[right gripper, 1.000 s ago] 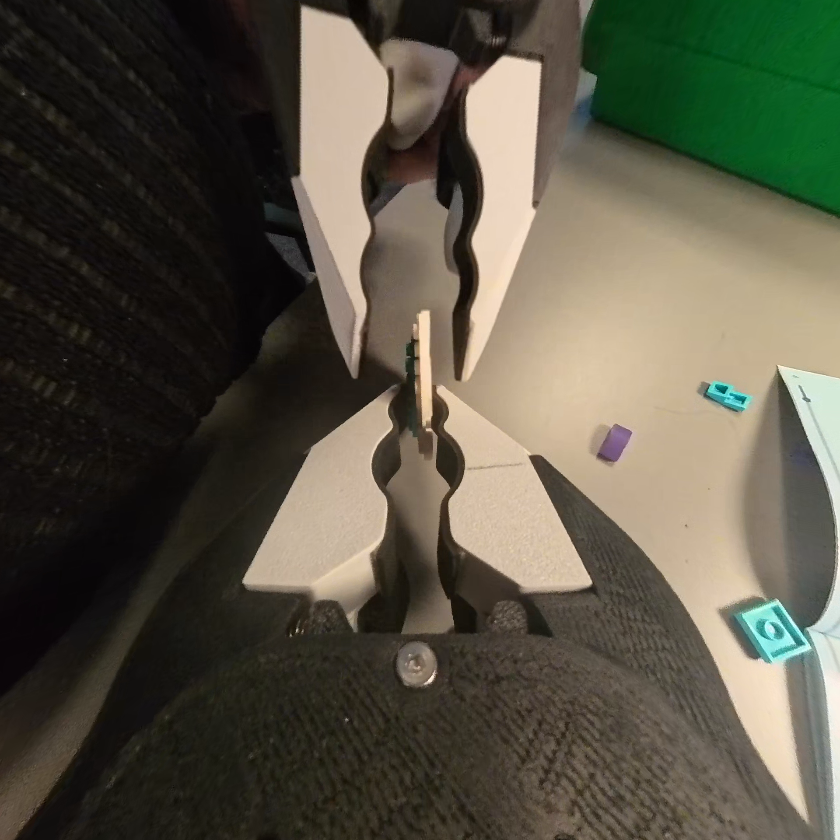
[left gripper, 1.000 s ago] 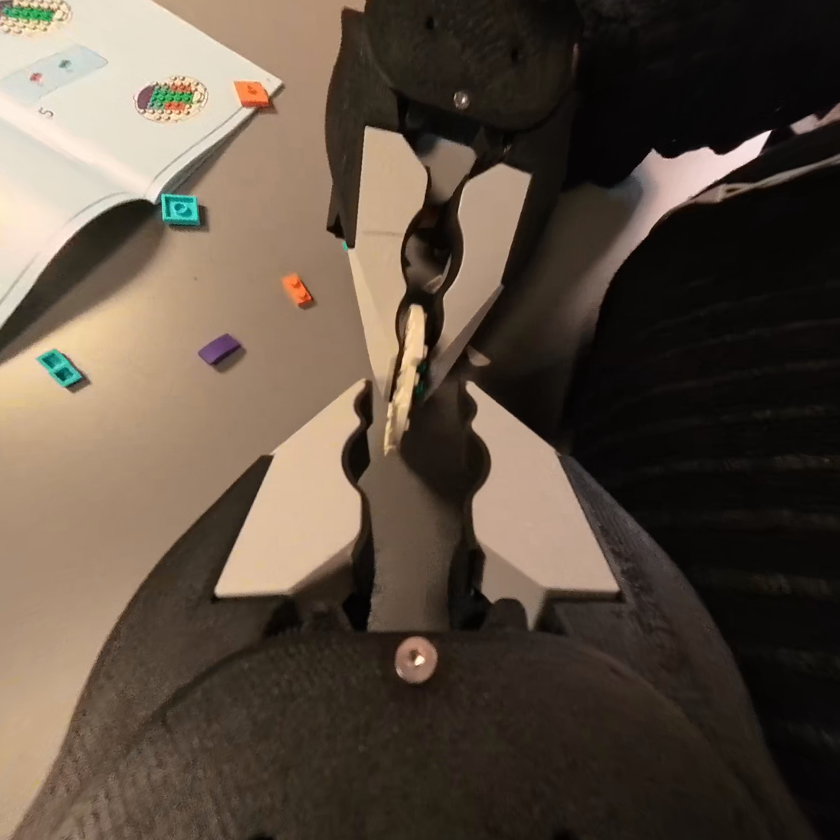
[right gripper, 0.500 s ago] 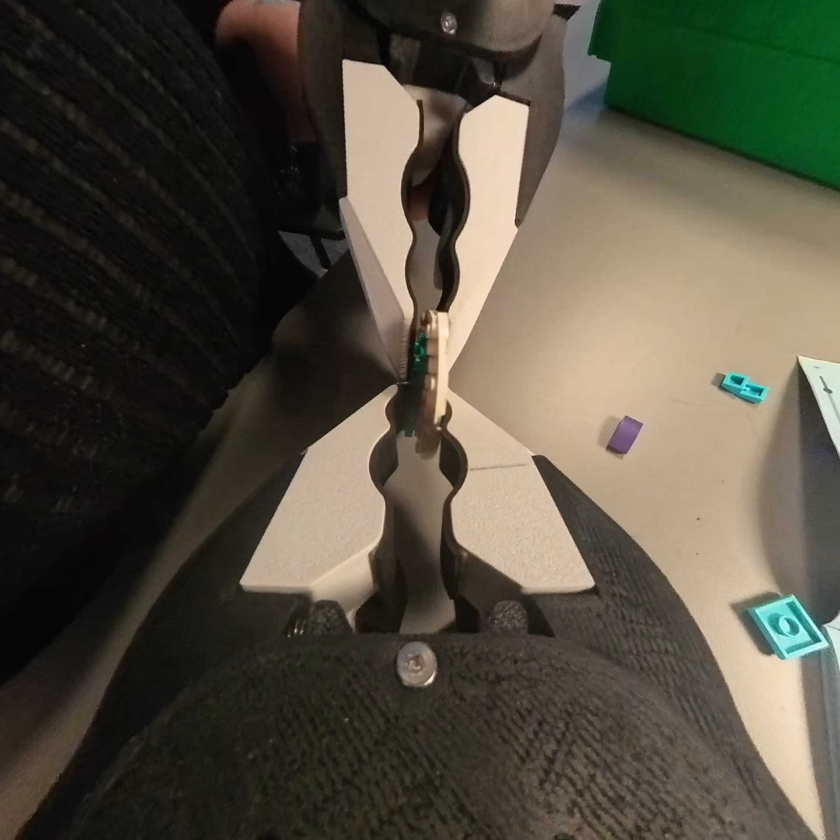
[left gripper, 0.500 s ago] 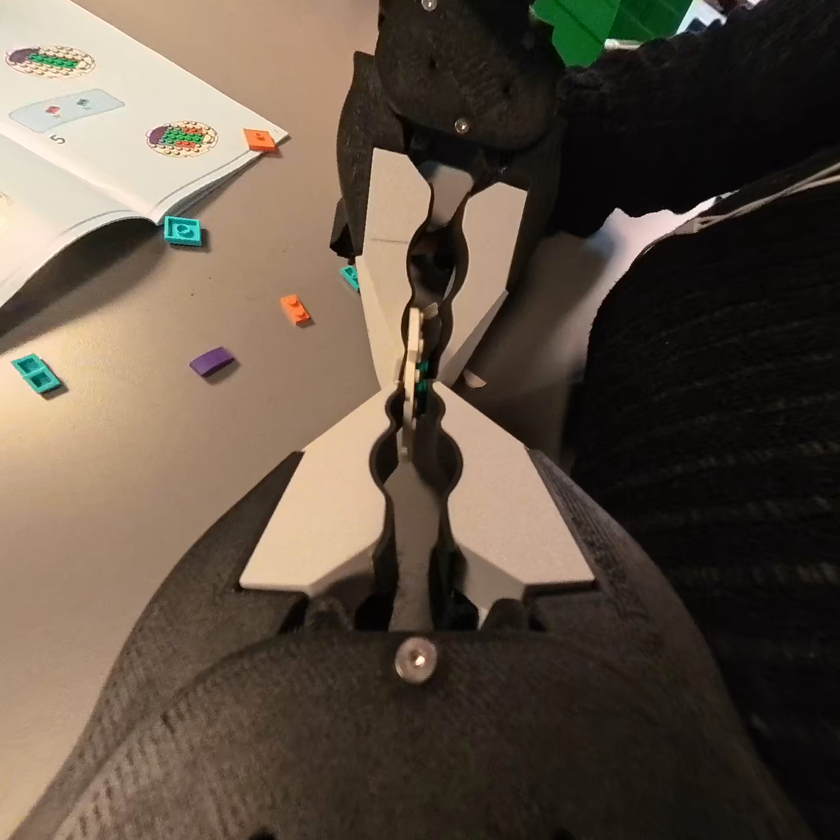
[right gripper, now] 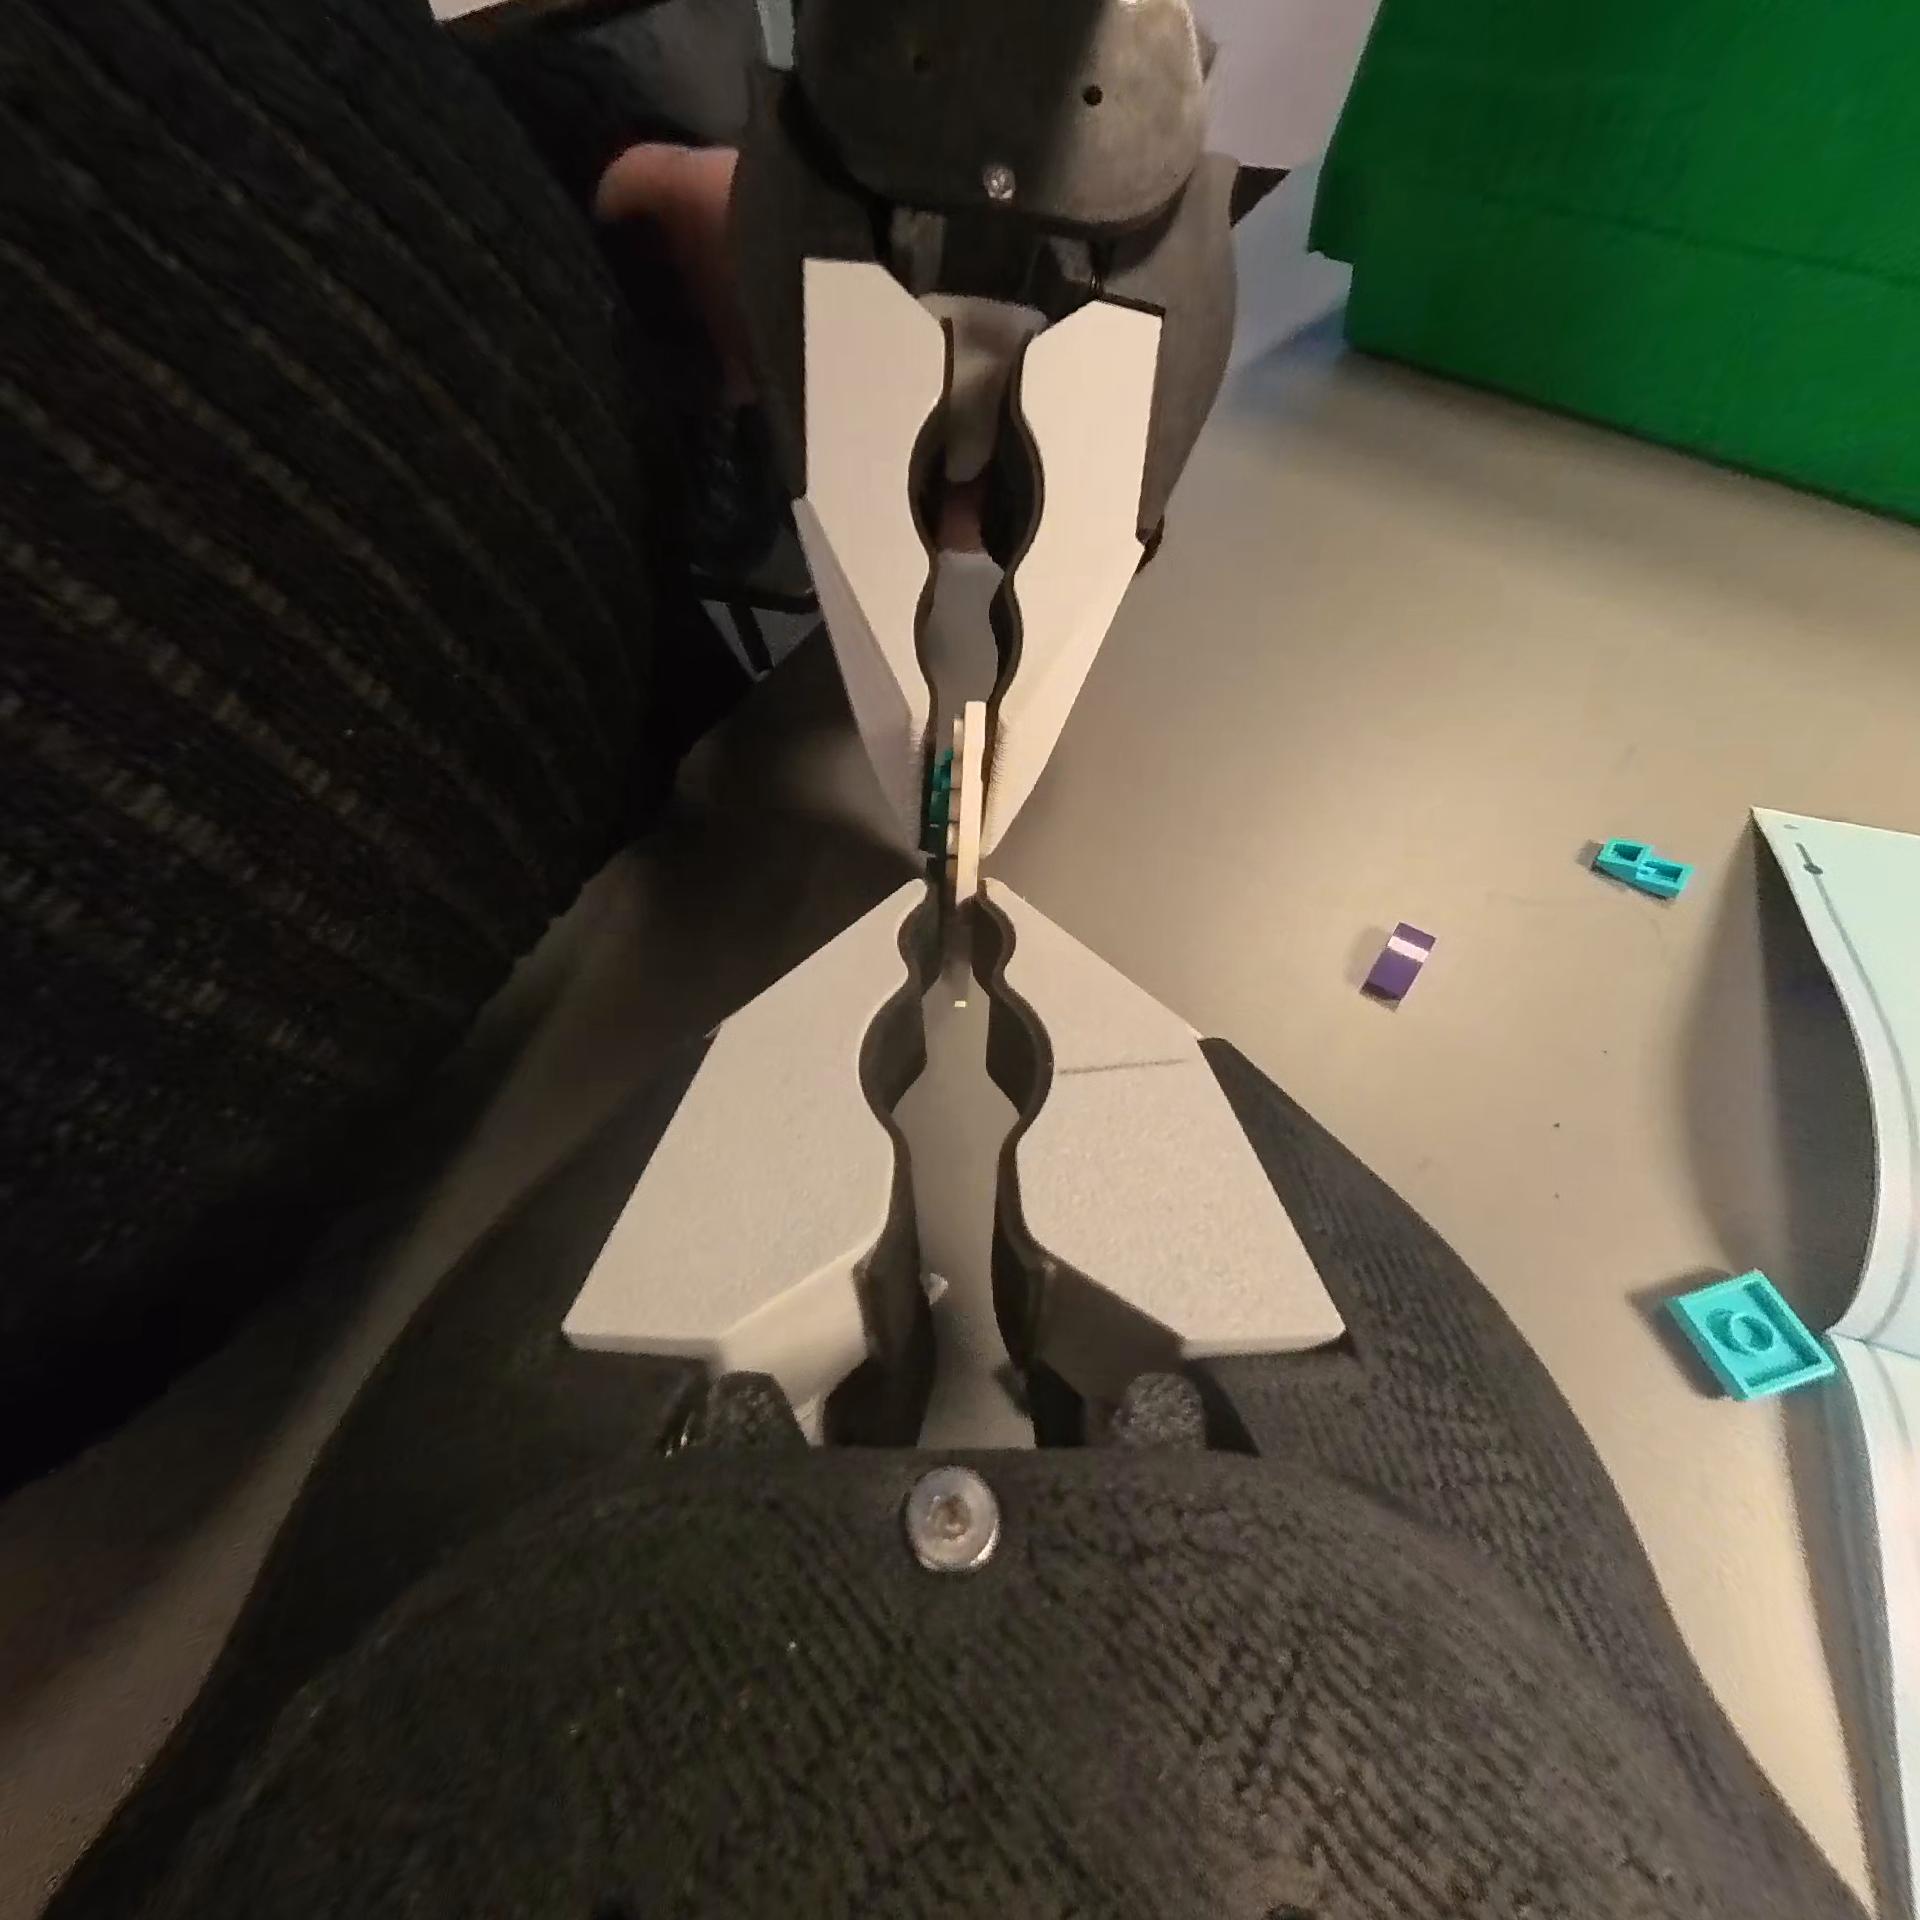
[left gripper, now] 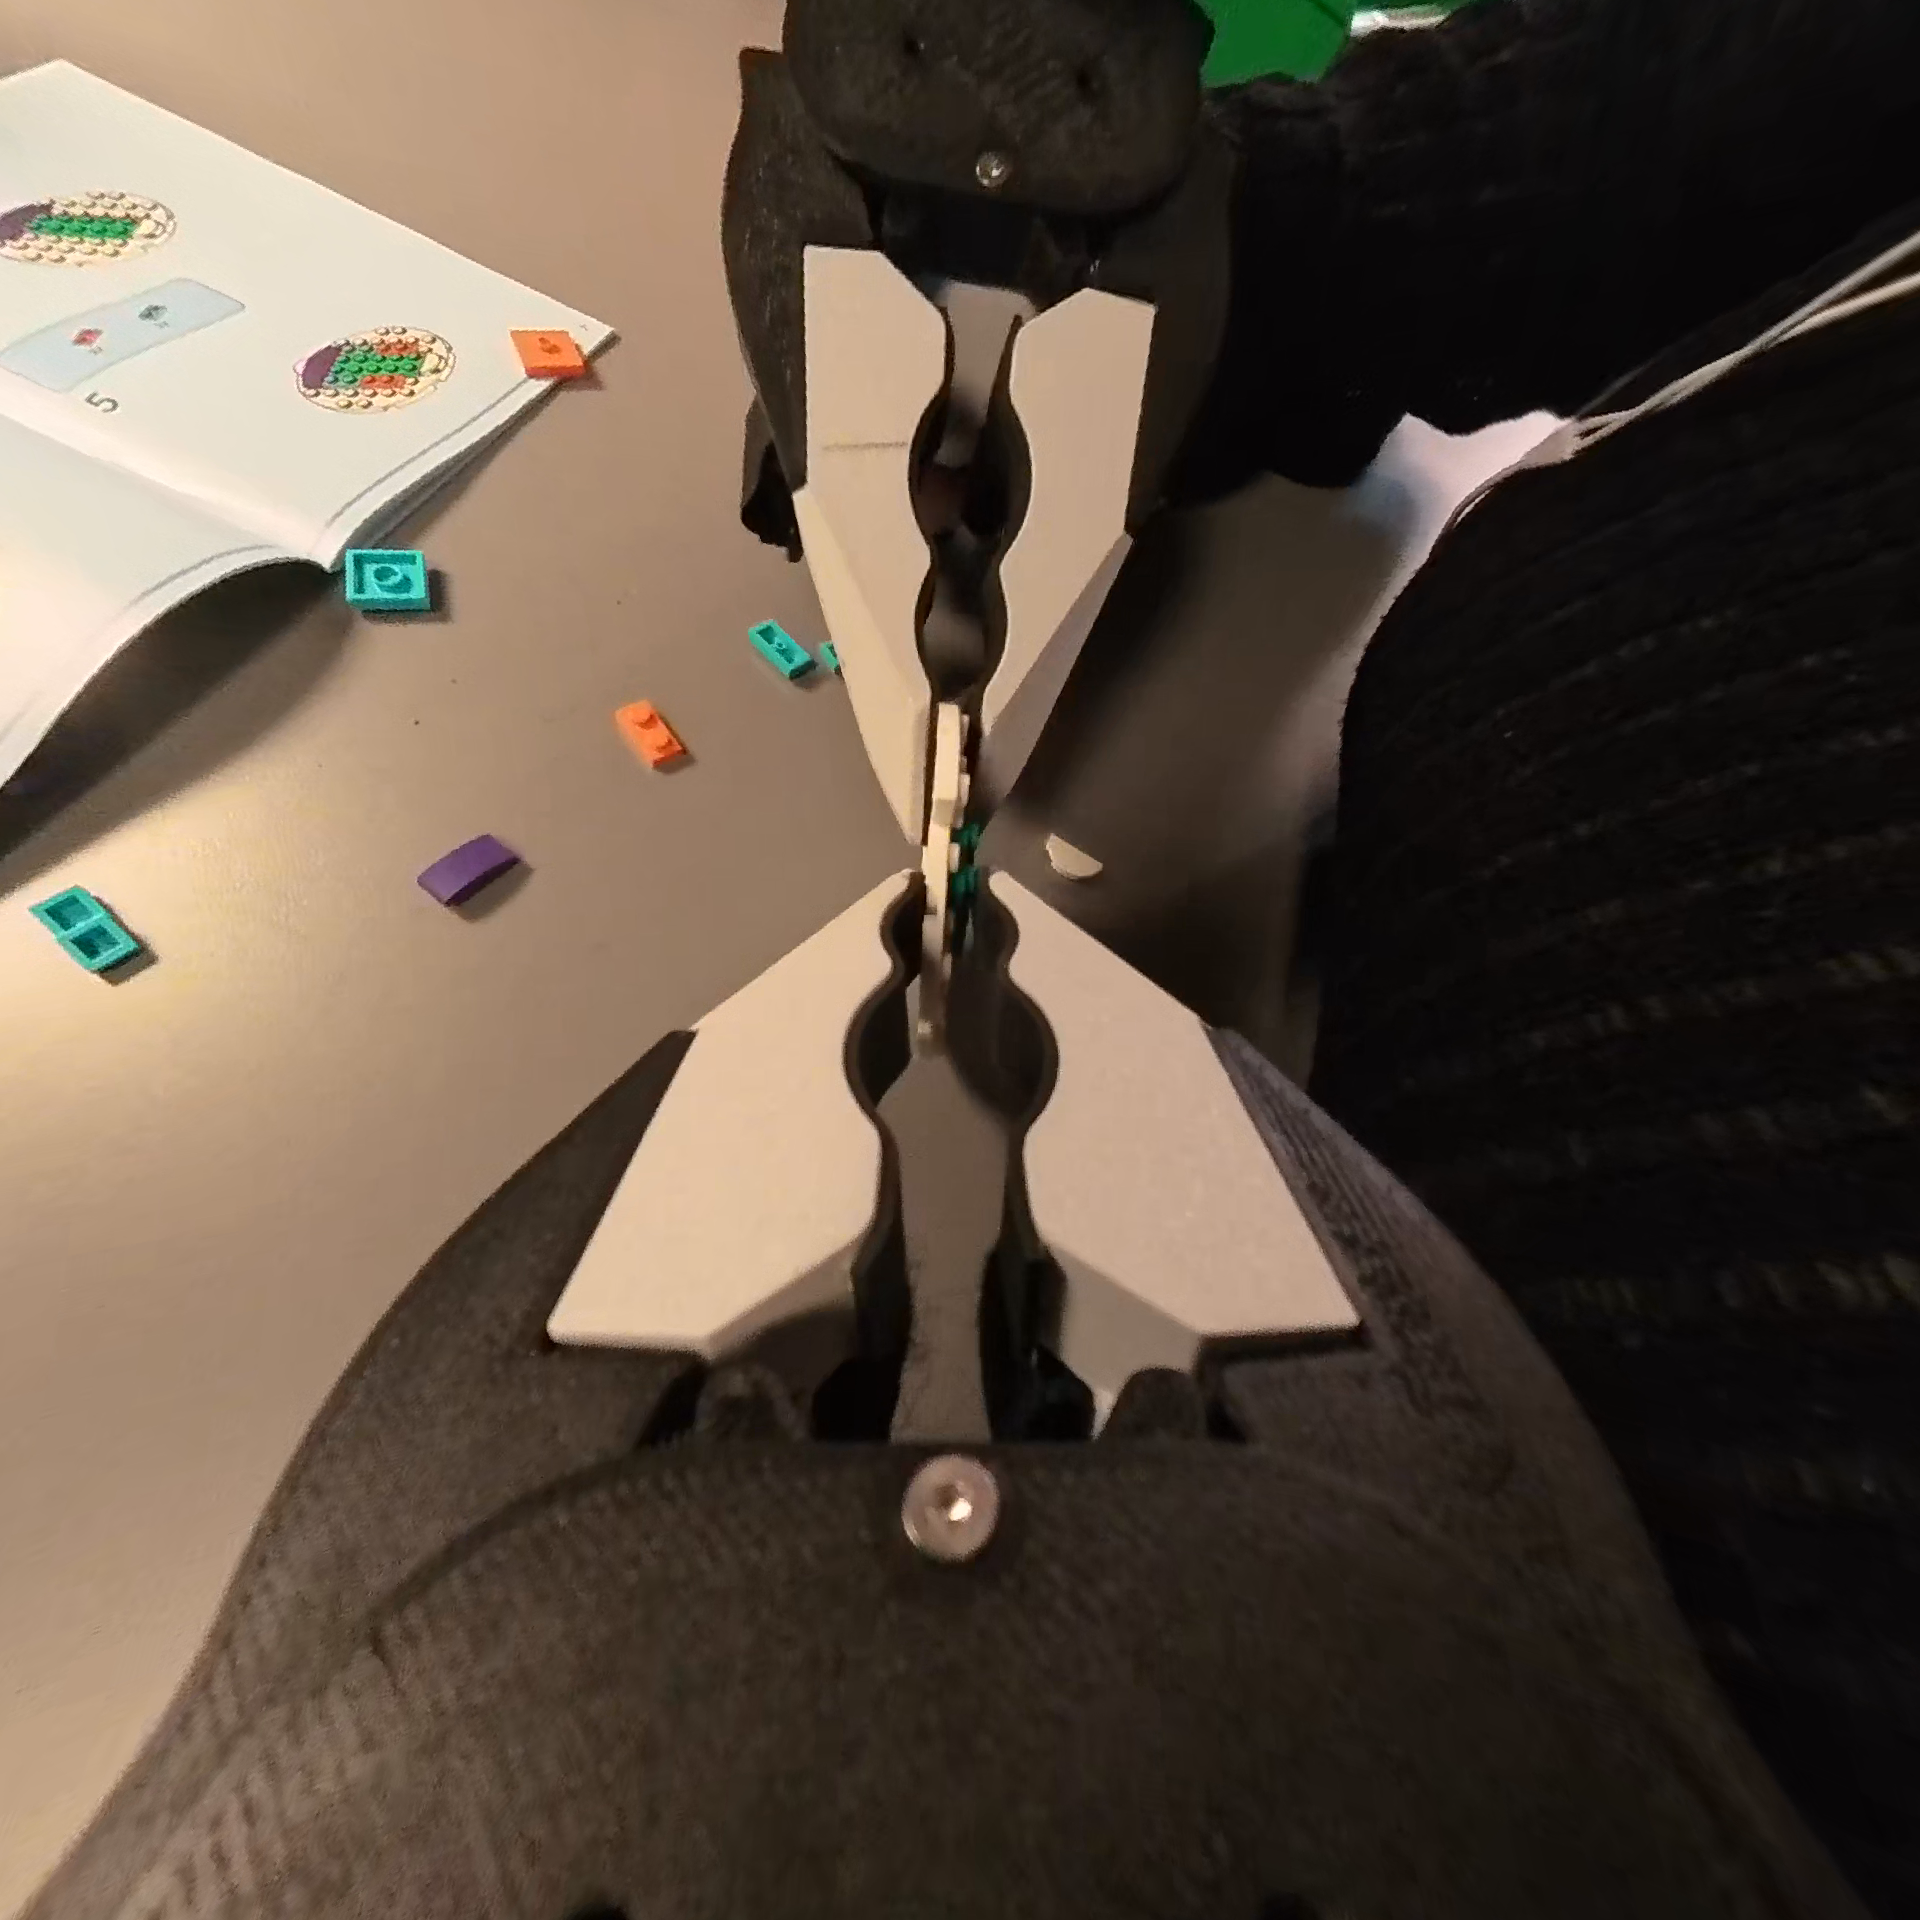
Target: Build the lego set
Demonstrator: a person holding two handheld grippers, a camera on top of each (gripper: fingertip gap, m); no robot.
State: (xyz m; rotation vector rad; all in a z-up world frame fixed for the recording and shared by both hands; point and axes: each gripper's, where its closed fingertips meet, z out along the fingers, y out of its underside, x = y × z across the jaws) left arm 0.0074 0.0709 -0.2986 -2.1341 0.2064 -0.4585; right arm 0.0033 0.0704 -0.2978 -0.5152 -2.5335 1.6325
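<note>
Cream round plate (left gripper: 948, 821) with few teal studs being pinched edge-on between both closed claws, left gripper (left gripper: 951, 904) and right gripper (right gripper: 951, 894), loose bricks (left gripper: 652, 732) waiting.

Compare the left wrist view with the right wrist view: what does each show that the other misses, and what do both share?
Left only: two orange pieces, and the booklet's printed pages. Right only: a green box. Both: the cream round plate clamped edge-on between the left tongs and right tongs, tip to tip, plus the purple piece and teal pieces.
</note>
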